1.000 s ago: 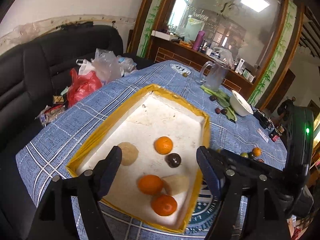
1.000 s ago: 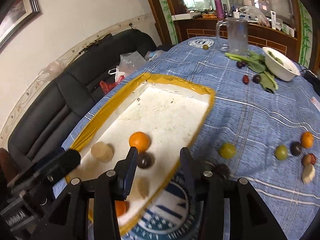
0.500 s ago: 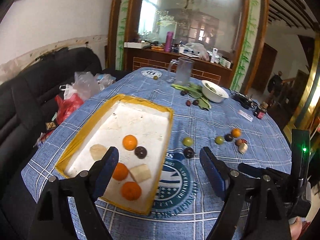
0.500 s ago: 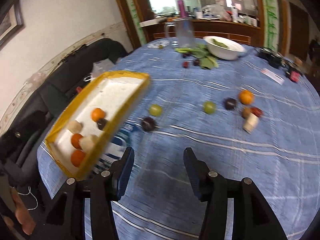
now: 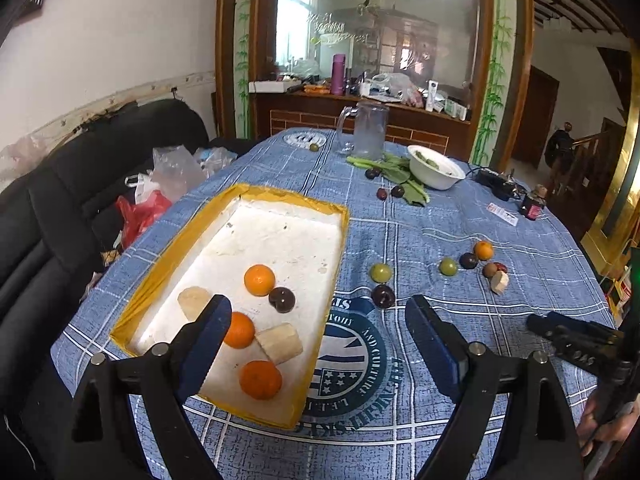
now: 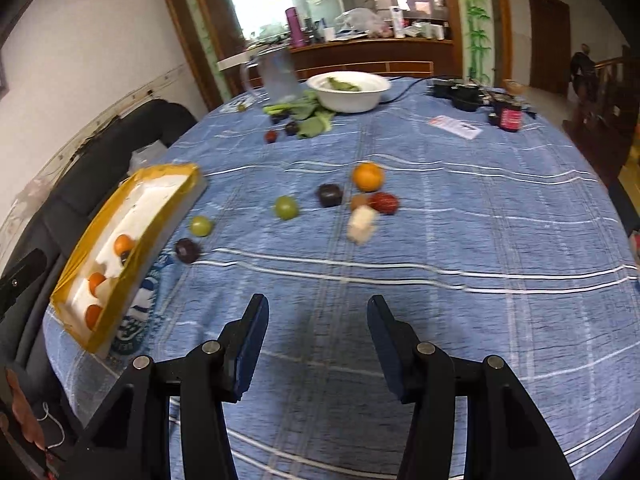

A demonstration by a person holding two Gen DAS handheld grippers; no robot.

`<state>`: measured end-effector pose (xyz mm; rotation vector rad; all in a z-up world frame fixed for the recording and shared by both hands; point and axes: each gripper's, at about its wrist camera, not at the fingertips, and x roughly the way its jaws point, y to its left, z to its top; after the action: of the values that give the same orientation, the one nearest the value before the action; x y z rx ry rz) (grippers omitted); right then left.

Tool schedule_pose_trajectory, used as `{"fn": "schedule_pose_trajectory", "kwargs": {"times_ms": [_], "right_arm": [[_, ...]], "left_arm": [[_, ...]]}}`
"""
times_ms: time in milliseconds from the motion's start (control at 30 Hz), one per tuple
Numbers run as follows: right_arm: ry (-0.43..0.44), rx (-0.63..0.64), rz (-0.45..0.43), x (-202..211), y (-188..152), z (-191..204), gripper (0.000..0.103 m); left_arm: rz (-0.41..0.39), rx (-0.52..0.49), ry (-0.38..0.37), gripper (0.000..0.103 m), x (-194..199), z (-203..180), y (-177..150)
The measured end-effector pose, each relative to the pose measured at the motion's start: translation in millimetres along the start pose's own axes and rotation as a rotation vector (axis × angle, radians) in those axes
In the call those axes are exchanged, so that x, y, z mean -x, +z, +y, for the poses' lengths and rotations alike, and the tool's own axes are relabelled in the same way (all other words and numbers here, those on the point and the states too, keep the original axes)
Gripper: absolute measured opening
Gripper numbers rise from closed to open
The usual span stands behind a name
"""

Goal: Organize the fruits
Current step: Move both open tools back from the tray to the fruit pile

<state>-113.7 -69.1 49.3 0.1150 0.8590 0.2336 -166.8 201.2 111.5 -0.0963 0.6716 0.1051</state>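
Three oranges (image 5: pixel 259 279) lay in the tray (image 5: pixel 168 244) near the tabletop's left edge. Left gripper (image 5: pixel 320 326) jaws were opening, empty; right gripper (image 6: pixel 316 332) jaws stood apart, empty.

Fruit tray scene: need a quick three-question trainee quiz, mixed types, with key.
1. How many orange fruits lie inside the tray?
2. True or false: the white bowl stands inside the tray.
3. Multiple choice: the dark plum nearest the tray's long side lies on A) the tablecloth, B) the tray floor, C) the leafy greens.

Key
1. Three, alongside one dark fruit and two pale chunks.
2. False: it stands on the tablecloth at the far end, beside the greens and the clear jug.
3. A.
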Motion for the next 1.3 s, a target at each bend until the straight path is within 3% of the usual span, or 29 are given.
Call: {"fn": "schedule_pose_trajectory", "kwargs": {"times_ms": [133, 367, 767, 1300], "right_arm": [[-0.016, -0.041, 0.012, -4.3, 4.2, -19.1, 0.055], [-0.008, -0.06, 0.034, -23.2, 13.1, -27.0, 0.055], [-0.002, -0.025, 0.059, -45.8, 20.9, -15.6, 0.055], [-0.012, -0.035, 0.069, -55.8, 25.8, -21.5, 0.057]], "left_arm": [[0.033, 0.017, -0.006, 0.088, -13.9, 0.3, -1.9], [0.069, -0.044, -0.002, 0.088, -35.4, -22.0, -5.1], [0.038, -0.151, 0.06, 0.088, -46.4, -48.0, -5.1], [0.079, -0.152, 0.033, 0.088, -63.3, -52.1, -5.4]]}}
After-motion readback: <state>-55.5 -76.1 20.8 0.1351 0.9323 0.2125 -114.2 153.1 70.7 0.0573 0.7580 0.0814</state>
